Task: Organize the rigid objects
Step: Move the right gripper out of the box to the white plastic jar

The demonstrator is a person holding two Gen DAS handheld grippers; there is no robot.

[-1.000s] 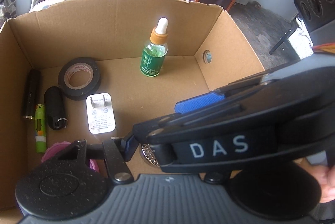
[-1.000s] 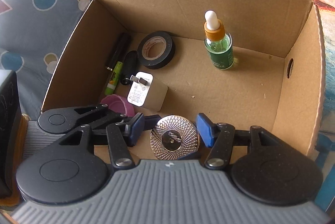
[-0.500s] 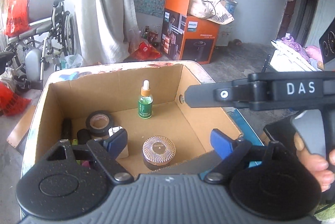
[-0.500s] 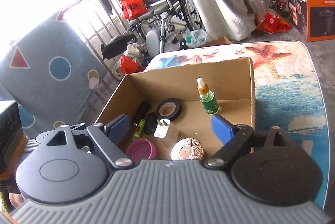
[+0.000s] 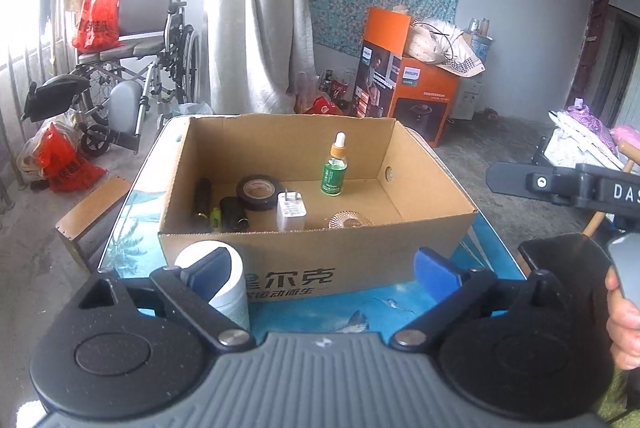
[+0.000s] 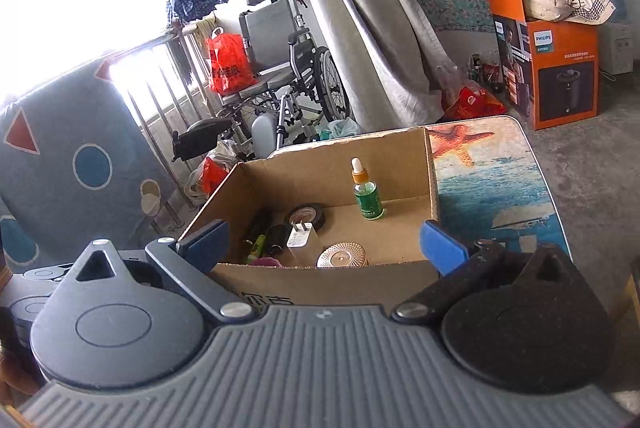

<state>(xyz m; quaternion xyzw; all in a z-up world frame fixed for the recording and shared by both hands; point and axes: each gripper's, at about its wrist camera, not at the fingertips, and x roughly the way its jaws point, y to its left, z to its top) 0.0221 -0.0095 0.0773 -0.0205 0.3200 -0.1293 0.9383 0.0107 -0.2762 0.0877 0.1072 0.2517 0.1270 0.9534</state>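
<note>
An open cardboard box (image 5: 320, 260) stands on a sea-print table (image 6: 500, 188). Inside it are a green dropper bottle (image 5: 334, 172), a black tape roll (image 5: 258, 192), a white plug charger (image 5: 291, 210), a round jar with a patterned metal lid (image 6: 342, 256), black cylinders (image 5: 232, 214) and a green tube (image 6: 258, 244). My left gripper (image 5: 322, 274) hovers before the box's front wall, its jaws opening and nothing between them. My right gripper (image 6: 323, 246) is also back from the box (image 6: 320, 284), jaws opening and empty.
A white cylindrical container (image 5: 224, 280) stands on the table outside the box, just behind my left finger. A hand (image 5: 624, 328) holds the other tool's black body (image 5: 580, 188) at the right. A wheelchair (image 5: 140, 68), red bags and an orange carton (image 5: 404, 96) stand beyond the table.
Both grippers have drawn back and up out of the box and their jaws have spread wide. The metal-lidded jar, earlier between the right fingers, now lies free on the box floor.
</note>
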